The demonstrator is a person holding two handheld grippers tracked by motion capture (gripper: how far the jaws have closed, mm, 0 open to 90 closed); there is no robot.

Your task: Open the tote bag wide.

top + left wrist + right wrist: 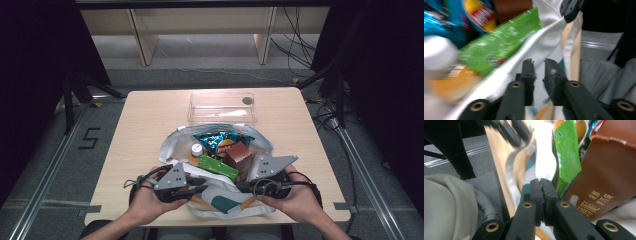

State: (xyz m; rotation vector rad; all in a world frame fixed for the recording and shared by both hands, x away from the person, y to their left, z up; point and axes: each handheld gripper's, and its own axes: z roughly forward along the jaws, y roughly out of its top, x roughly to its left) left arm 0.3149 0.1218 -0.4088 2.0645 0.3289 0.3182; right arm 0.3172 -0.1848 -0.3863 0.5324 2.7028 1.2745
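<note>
A white bag [220, 200] w/ teal and orange print lies open at approx. 6 o'clock on the worktop [145, 130], near edge towards the person. Snacks are seen inside: a green packet [218, 168], a brown box [239, 155], a blue crisp bag [220, 140] and a white-capped bottle [196, 152]. A clear tray [222, 107] is set at 12 o'clock, well apart.

The left hand-held gripper [200, 186] is seen at the bag's near rim, approx. 8 o'clock of the contents. In the left gripper view its jaws are parted by a narrow gap, white fabric [539, 52] lying just beyond the tips; nothing is pinched, as far as can be told through blur. The right hand-held gripper [244, 187], at approx. 4 o'clock, is closed; in the right gripper view its pads meet right at the rim fabric [544, 167]. Whether cloth is actually caught there cannot be told.

The step is judged to be handling the bag's rim. It would be done well if one fabric layer only is taken, near the hem. The green packet's edge, just beside the right jaws, should be avoided. Both sides should be drawn evenly, so contents aren't tipped.
</note>
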